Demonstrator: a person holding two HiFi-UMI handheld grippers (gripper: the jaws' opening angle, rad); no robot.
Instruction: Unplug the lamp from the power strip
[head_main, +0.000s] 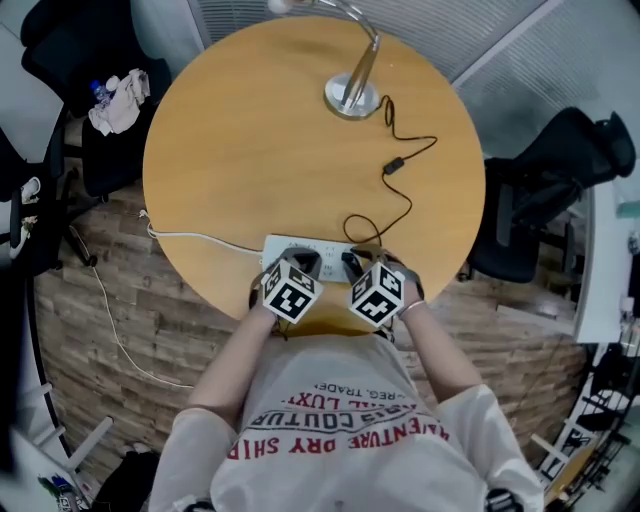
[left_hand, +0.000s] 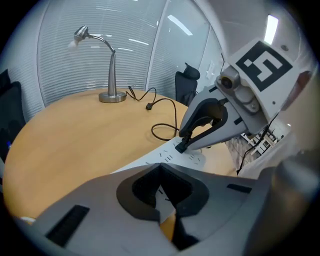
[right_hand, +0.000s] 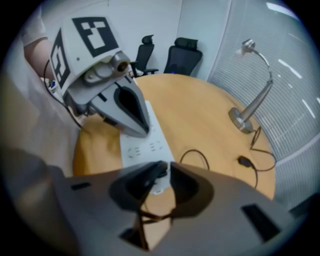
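The silver desk lamp (head_main: 352, 95) stands at the far side of the round wooden table (head_main: 250, 130). Its black cord (head_main: 408, 205) runs through an inline switch (head_main: 394, 166) to a black plug (left_hand: 182, 146) seated in the white power strip (head_main: 325, 247) at the near edge. My right gripper (head_main: 352, 262) is over the strip's right part with its tips closed around that plug. My left gripper (head_main: 305, 263) is shut, its tips pressing down on the strip's left part (right_hand: 145, 147).
The strip's white cable (head_main: 200, 238) runs off the table's left edge to the floor. Black office chairs stand at the right (head_main: 560, 180) and at the far left (head_main: 90, 90). Blinds and glass walls lie behind the lamp.
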